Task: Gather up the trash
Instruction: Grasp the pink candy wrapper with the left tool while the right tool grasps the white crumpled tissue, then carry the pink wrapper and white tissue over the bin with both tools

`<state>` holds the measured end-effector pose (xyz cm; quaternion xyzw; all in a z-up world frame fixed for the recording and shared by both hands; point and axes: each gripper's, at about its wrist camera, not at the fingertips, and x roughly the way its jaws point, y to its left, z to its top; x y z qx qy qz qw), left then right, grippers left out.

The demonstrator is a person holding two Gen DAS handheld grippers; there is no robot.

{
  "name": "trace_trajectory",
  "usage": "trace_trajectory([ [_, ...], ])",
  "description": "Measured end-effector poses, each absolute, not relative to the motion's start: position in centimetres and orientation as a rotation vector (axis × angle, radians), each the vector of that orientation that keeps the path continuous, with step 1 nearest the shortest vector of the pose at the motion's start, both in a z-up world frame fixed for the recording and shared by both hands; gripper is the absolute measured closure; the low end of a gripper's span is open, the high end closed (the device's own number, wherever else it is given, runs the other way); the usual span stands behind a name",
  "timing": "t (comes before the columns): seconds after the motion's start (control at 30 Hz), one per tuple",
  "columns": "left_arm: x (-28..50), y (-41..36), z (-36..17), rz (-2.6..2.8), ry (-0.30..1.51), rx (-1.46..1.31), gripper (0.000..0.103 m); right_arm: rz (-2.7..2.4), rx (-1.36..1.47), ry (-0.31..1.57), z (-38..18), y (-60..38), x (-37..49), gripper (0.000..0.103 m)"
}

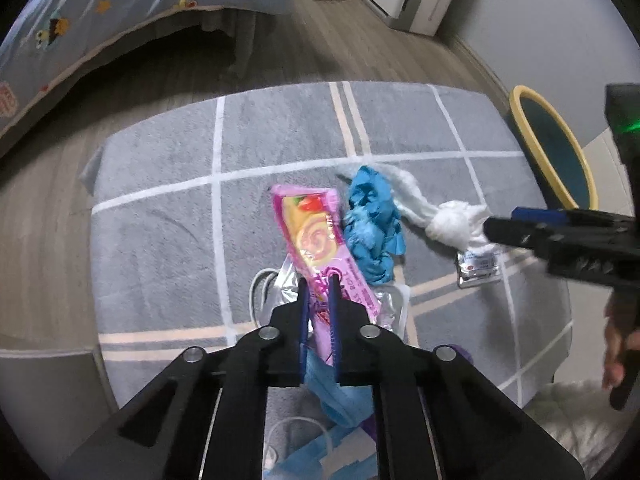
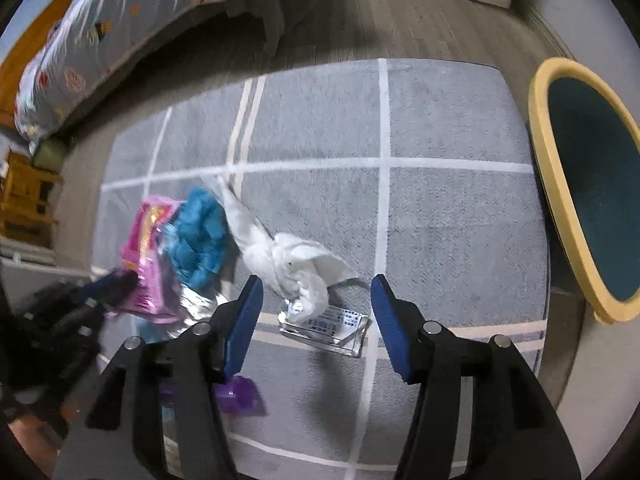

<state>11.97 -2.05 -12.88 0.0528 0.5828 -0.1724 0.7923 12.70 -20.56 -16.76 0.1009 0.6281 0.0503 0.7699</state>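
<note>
Two grippers are working over a grey rug [image 1: 160, 208] strewn with trash. The left gripper [image 1: 319, 278] is pinching the near end of a pink snack wrapper [image 1: 310, 232], jaws nearly closed on it; the wrapper's long axis is running away from the jaws toward the rug's middle, printed face up. The right gripper [image 2: 316, 280] is hanging over the rug with its jaws standing about half open and nothing between the blue pads [image 2: 244, 320]. Just ahead of it one white tissue wad [image 2: 288, 264] is lying, its twisted tail stretching up-left, and its near end is overlapping one silver sachet [image 2: 332, 328] lying flat. One crumpled blue wad [image 1: 370, 224] is sitting just beside the wrapper. A purple scrap [image 2: 240, 394] is showing partly behind the right gripper's finger. Light blue material [image 1: 340, 396], possibly a face mask, is lying under the left gripper, mostly hidden. One yellow-rimmed bin [image 2: 560, 184] is standing at the rug's right edge, cut off by the frame.
</note>
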Motion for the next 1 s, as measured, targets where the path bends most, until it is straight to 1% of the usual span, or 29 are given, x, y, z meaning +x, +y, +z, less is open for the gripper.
trace_trajectory([
  [0.03, 11.9, -1.9, -12.8, -0.371, 1.252, 0.111, 0.095, 0.114, 0.215, 1.372, -17.0, -20.4, 12.7, 0.054],
  [0.07, 11.9, -1.9, -12.7, -0.37, 1.248, 0.116, 0.095, 0.119, 0.209, 1.384, -17.2, -20.2, 12.8, 0.08],
  [0.1, 11.9, -1.9, -12.6, -0.369, 1.243, 0.121, 0.096, 0.113, 0.196, 1.394, -17.4, -20.1, 12.8, 0.093],
  [0.13, 11.8, -1.8, -12.5, -0.371, 1.238, 0.123, 0.096, 0.104, 0.19, 1.39, -17.3, -20.1, 12.7, 0.101],
  [0.37, 11.5, -0.9, -9.9, -0.368, 1.163, 0.06, 0.097, 0.117, 0.291, 1.264, -13.9, -21.8, 12.6, 0.101],
  [0.53, 11.5, -1.4, -7.5, -0.378, 1.07, 0.084, 0.097, 0.123, 0.349, 1.166, -10.8, -23.0, 12.2, 0.101],
  [0.73, 11.2, -2.8, -5.0, -0.39, 0.976, 0.095, 0.097, 0.09, 0.34, 1.063, -7.2, -25.3, 11.6, 0.101],
  [0.87, 11.0, -4.7, -3.5, -0.415, 0.929, 0.101, 0.097, 0.072, 0.377, 1.023, -6.2, -27.5, 11.0, 0.101],
  [1.0, 10.9, -6.7, -3.2, -0.452, 0.919, 0.105, 0.097, 0.046, 0.405, 0.984, -5.1, -30.0, 10.4, 0.101],
])
